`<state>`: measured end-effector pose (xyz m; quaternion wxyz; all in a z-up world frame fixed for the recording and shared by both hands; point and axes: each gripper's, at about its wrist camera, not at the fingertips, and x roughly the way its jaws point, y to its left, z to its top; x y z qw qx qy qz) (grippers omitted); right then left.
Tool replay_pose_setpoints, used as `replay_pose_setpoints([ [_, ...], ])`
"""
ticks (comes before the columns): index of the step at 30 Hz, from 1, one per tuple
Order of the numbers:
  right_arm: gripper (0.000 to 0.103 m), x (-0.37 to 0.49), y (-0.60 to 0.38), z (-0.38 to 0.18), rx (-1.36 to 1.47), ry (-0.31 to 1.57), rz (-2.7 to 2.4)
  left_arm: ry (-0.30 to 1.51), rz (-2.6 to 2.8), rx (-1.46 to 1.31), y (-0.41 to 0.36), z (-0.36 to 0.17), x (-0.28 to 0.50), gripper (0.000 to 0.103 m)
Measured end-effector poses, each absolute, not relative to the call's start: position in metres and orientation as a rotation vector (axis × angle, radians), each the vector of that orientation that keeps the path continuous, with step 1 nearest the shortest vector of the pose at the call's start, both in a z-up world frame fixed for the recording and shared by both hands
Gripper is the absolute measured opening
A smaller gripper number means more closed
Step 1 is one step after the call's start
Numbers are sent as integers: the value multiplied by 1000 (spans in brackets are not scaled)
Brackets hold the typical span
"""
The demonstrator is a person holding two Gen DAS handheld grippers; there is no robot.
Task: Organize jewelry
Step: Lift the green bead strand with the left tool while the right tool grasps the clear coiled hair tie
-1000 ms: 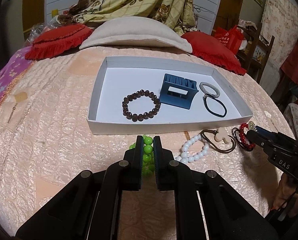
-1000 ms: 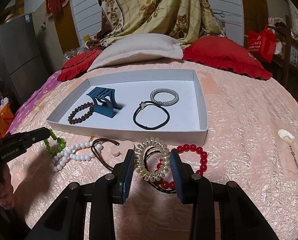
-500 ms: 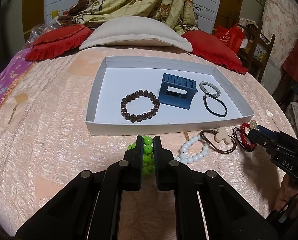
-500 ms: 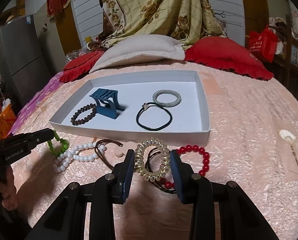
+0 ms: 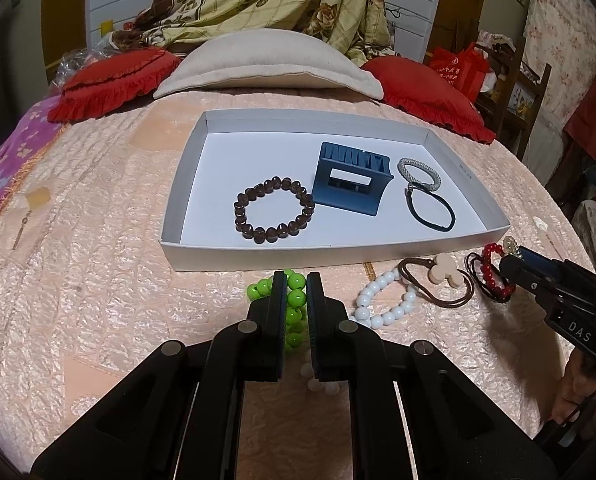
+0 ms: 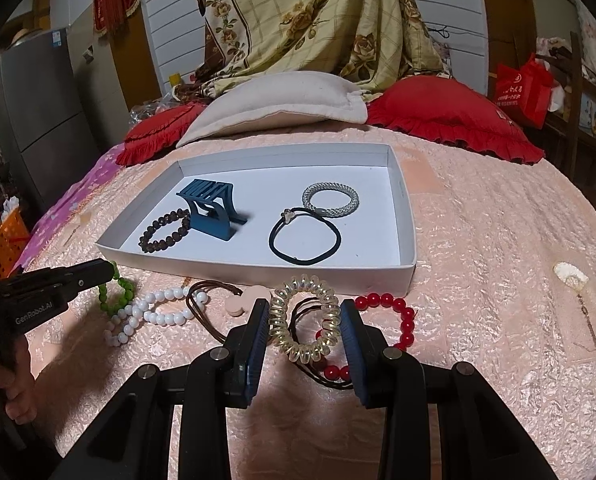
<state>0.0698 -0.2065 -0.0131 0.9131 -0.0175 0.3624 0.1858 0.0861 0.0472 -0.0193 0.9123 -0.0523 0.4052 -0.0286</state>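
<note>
A white tray (image 5: 186, 184) on the pink bedspread holds a brown bead bracelet (image 5: 274, 210), a blue hair claw (image 5: 351, 189), a silver braided band (image 5: 419, 174) and a black hair tie (image 5: 433, 210). My left gripper (image 5: 296, 284) is shut on a green bead bracelet (image 5: 296, 300) just in front of the tray. My right gripper (image 6: 301, 314) is shut on a clear spiral hair tie (image 6: 301, 318) and holds it above a red bead bracelet (image 6: 393, 312).
On the bedspread in front of the tray lie a white bead bracelet (image 5: 381, 296), a brown cord with a beige charm (image 5: 443, 274) and a dark hair tie (image 6: 309, 360). A small shell pin (image 6: 571, 278) lies to the right. Pillows (image 5: 266, 64) are behind the tray.
Both grippers have lifted a little with their pieces. The spiral hair tie now hangs clear of the red bracelet, and the tray looks slightly nearer.
</note>
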Motion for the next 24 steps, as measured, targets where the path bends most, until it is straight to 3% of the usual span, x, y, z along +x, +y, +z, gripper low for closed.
replay_pose_setpoints([
  [24,34,69,-206,-12,-34,742,379,839,-49,-99,47,-20,88,8],
])
